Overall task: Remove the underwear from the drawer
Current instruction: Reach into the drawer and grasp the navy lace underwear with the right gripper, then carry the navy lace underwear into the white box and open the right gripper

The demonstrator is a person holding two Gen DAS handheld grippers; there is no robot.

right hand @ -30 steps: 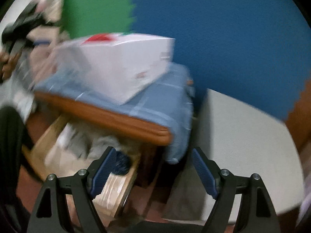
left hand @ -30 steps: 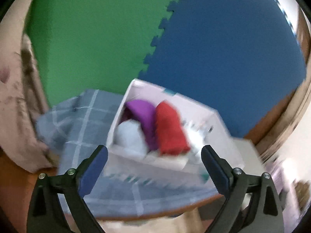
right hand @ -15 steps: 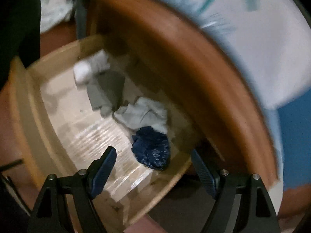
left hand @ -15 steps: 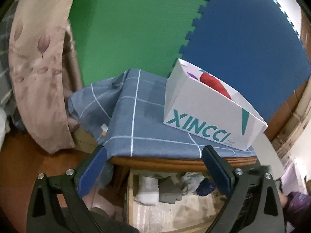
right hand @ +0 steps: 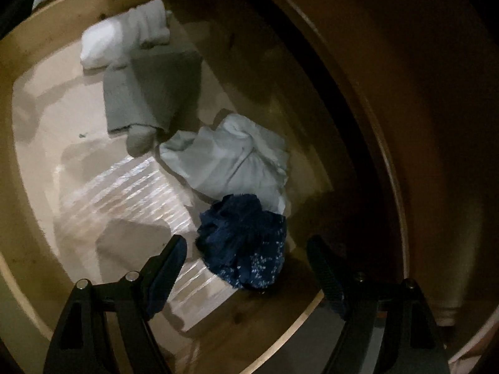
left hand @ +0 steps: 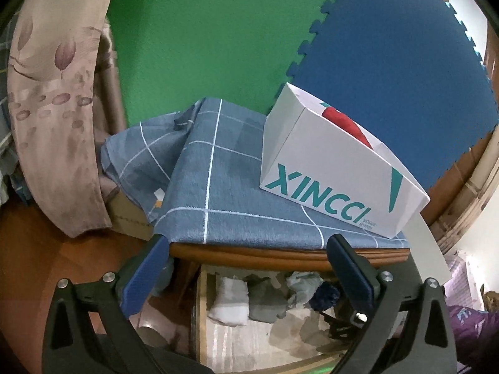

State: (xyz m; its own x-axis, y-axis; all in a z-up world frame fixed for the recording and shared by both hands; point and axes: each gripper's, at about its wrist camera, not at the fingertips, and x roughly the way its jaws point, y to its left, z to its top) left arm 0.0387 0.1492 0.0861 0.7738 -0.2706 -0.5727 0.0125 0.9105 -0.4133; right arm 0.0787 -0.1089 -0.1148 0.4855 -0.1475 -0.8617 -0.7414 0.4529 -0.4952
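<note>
The right gripper (right hand: pixel 246 268) has dropped down out of the open room and is now reaching into the pulled-out drawer (right hand: pixel 28 205), where a second ago it was pointing at the blue wall and the box on top; that means the reach is nearly done and, as I judge it, the grasp is the step coming next. Its jaws are standing wide apart and holding nothing, and the dark blue underwear (right hand: pixel 244 244), a crumpled wad with small pale flecks, is lying on the drawer floor right between and just ahead of the two fingers. The left gripper (left hand: pixel 246 268) is hanging back above the front of the drawer, equally spread and empty, having tipped down from the box so that the drawer contents are showing beneath it. Beside the blue piece a pale blue garment (right hand: pixel 230 162) is lying touching it, then a grey folded garment (right hand: pixel 149 93) and a white roll (right hand: pixel 121 40) further along. The pale one may be getting in the way, since it is pressing against the blue wad and could be pinched along with it. The wooden tabletop edge (left hand: pixel 255 255) is overhanging the back of the drawer, leaving the far part in shadow. On top, a checked blue cloth (left hand: pixel 218 187) is lying under a white shoebox (left hand: pixel 327 180) with a red cloth (left hand: pixel 346 124) inside.
</note>
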